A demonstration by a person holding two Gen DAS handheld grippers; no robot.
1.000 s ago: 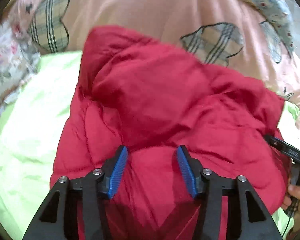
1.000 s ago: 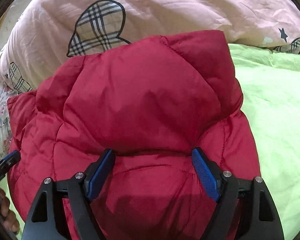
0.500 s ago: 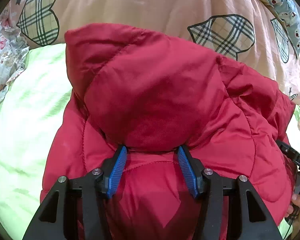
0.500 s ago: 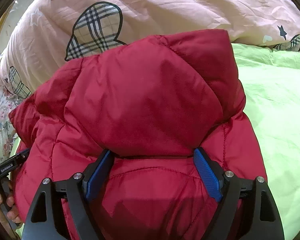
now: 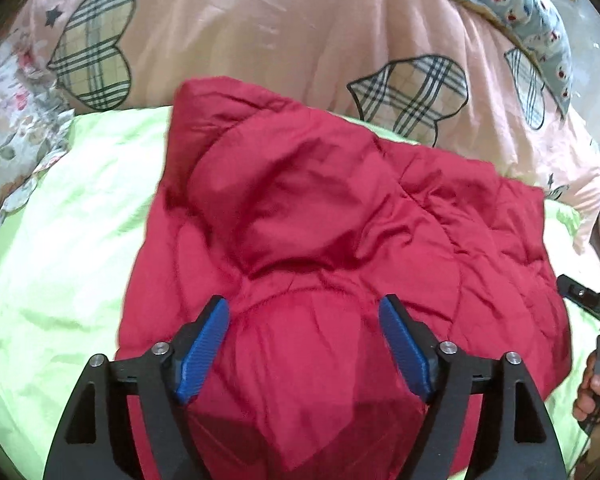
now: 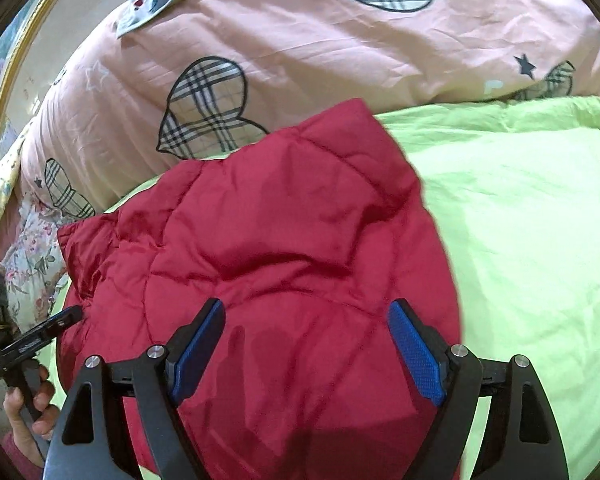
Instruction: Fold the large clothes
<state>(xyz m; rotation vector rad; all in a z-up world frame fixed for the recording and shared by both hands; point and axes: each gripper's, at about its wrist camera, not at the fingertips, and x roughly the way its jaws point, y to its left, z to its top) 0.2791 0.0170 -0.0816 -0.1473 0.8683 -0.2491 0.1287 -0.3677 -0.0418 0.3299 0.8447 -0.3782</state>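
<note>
The padded red quilted jacket (image 5: 340,240) ran off the bottom edge, its near hem hidden behind black gripper frames.

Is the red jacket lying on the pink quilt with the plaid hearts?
No, the red jacket lies on the green sheet; the pink quilt is behind it.

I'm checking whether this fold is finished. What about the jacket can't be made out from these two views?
- Near hem of the jacket: cut off by the bottom edge in both views, behind the left gripper and right gripper.
- Sleeves: none visible in either view, presumably folded under.
- Zip or front: hidden, only quilted fabric shows.
- Far corner: blurred in the left view.
- Underside: hidden against the green sheet.
</note>
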